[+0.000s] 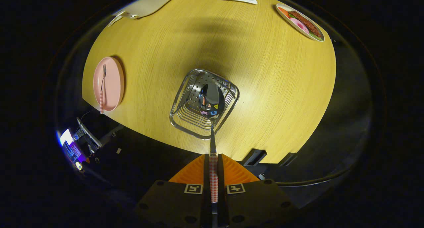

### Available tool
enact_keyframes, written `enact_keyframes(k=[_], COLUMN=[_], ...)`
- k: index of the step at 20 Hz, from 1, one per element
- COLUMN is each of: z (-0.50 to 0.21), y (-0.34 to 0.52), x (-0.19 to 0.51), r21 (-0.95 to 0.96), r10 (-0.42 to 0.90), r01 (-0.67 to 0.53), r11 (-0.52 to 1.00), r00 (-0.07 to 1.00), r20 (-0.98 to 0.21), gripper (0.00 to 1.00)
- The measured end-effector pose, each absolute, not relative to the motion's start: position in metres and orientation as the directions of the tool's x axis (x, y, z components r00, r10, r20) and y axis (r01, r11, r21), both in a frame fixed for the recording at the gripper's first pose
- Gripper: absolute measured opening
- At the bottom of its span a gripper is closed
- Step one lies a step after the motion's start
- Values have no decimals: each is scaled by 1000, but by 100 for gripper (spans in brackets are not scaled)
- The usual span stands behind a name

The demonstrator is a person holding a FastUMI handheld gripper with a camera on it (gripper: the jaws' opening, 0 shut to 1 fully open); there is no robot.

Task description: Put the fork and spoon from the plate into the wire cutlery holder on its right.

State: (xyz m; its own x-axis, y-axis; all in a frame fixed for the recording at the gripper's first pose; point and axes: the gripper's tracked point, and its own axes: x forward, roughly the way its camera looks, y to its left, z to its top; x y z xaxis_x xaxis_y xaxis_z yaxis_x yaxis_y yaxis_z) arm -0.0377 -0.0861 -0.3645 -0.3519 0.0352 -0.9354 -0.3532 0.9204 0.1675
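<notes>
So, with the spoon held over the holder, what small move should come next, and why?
Probably lower it straight down. The gripper is shut on the spoon by its checked handle, and the bowl hangs over the wire cutlery holder's open top, so a short descent should seat it before release. The fork lies on the pink plate.

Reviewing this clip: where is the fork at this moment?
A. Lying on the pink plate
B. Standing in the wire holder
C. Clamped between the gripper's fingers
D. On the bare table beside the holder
A. The fork lies on the pink plate, well off to the side of the wire holder, while the gripper is shut on the spoon, whose bowl hangs over the holder.
</notes>
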Motion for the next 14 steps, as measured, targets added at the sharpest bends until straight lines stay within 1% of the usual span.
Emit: enact_keyframes(k=[8, 11, 14], z=[-384, -386, -383], y=[-77, -76, -76], x=[-37, -36, -36], r21=[172, 177, 182], r10=[-29, -25, -12], r01=[-378, -368, -363], r11=[910, 913, 914], r00=[-471, -483, -472], r20=[-882, -875, -881], gripper=[11, 11, 12])
